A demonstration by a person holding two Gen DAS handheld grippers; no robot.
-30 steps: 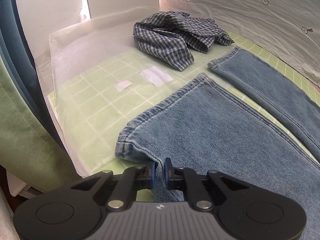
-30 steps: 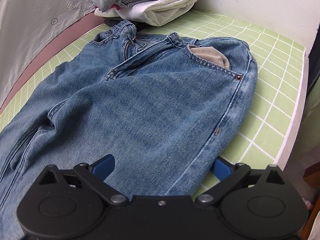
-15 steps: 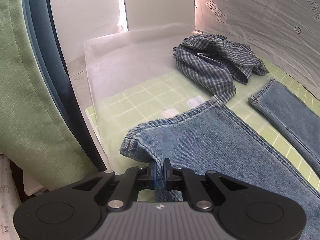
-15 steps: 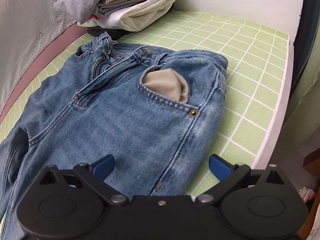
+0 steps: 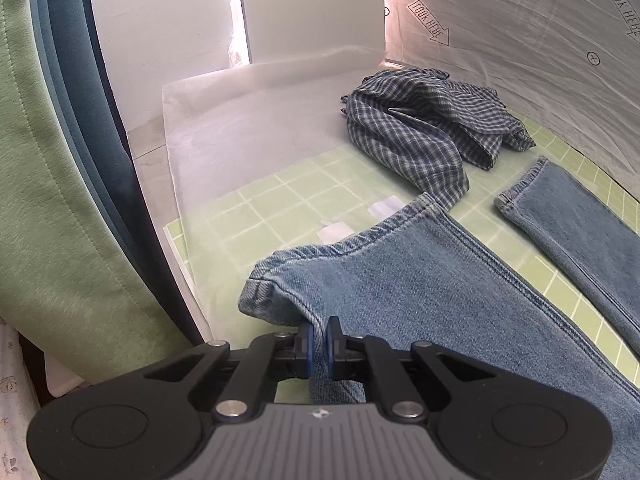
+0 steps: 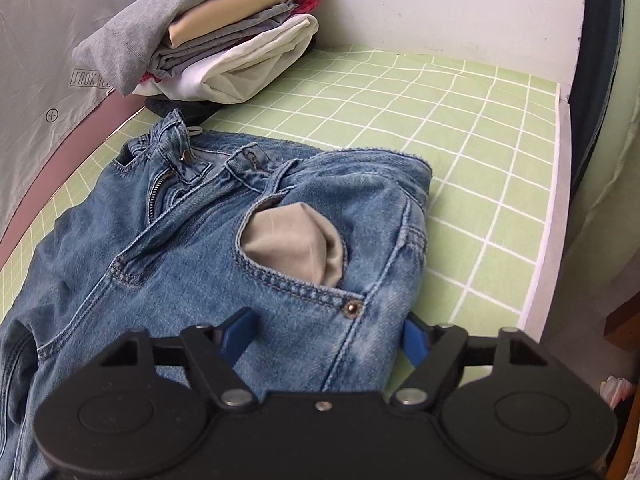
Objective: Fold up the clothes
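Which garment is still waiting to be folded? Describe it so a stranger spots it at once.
On the green gridded mat, look past the hems of the blue denim jeans toward the white far wall. The crumpled blue-and-white checked shirt lies there in a heap, the only patterned cloth, unlike the plain flat denim beside it.

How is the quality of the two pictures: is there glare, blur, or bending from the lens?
Left wrist view: strong glare from the bright vertical gap in the white wall washes out the translucent plastic sheet; the blue denim jeans stay sharp. Right wrist view: even light, no glare; the lens bends the green grid mat, and dark corners frame both views.
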